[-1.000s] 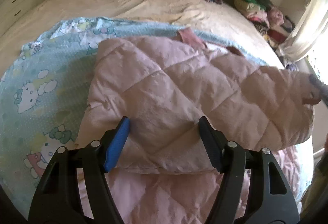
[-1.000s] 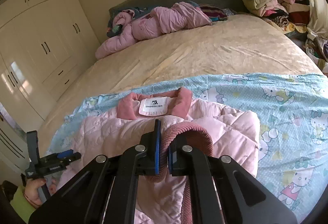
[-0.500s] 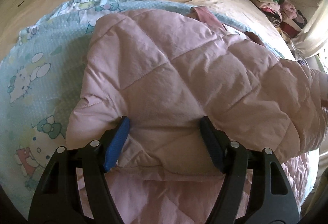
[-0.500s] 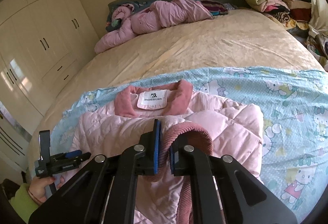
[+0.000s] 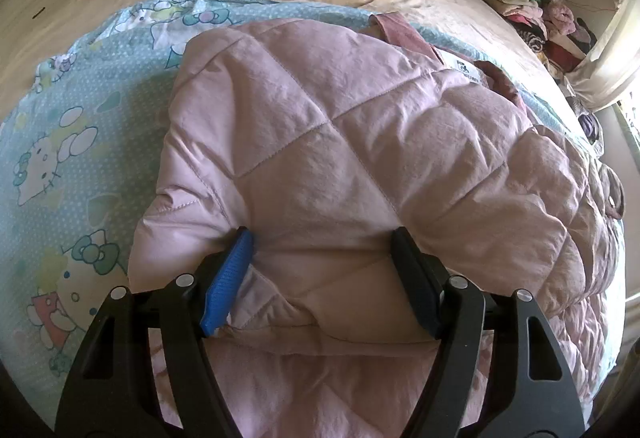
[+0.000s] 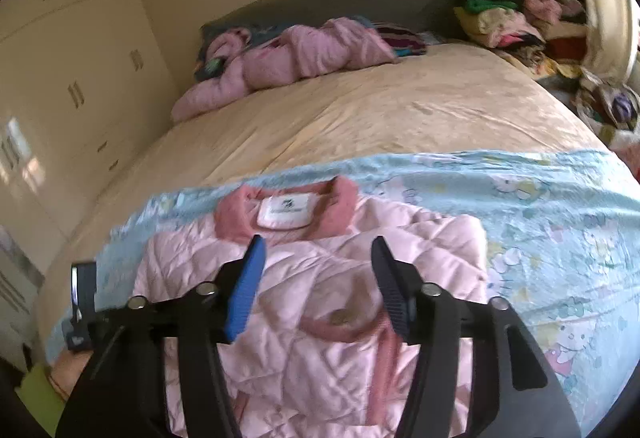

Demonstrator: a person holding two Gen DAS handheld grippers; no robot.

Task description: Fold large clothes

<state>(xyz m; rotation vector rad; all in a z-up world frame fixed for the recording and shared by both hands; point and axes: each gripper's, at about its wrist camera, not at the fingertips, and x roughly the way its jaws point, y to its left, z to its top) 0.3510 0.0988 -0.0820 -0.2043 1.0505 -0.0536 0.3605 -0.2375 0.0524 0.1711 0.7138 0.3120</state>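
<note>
My left claw (image 5: 322,270) pinches a thick fold of the pink quilted jacket (image 5: 360,141), which lies on the cartoon-print sheet (image 5: 60,141). My right claw (image 6: 318,280) has just been opening, jaws apart above its corduroy cuff (image 6: 344,322).

A home bedroom. Beyond the jaws stretches a wide bed (image 6: 360,117) under a beige cover, with a grey padded headboard (image 6: 340,1) at its far end. Cream built-in wardrobes (image 6: 72,77) fill the wall left of the jaws, and piled clothes (image 6: 512,17) sit far right by the headboard.
</note>
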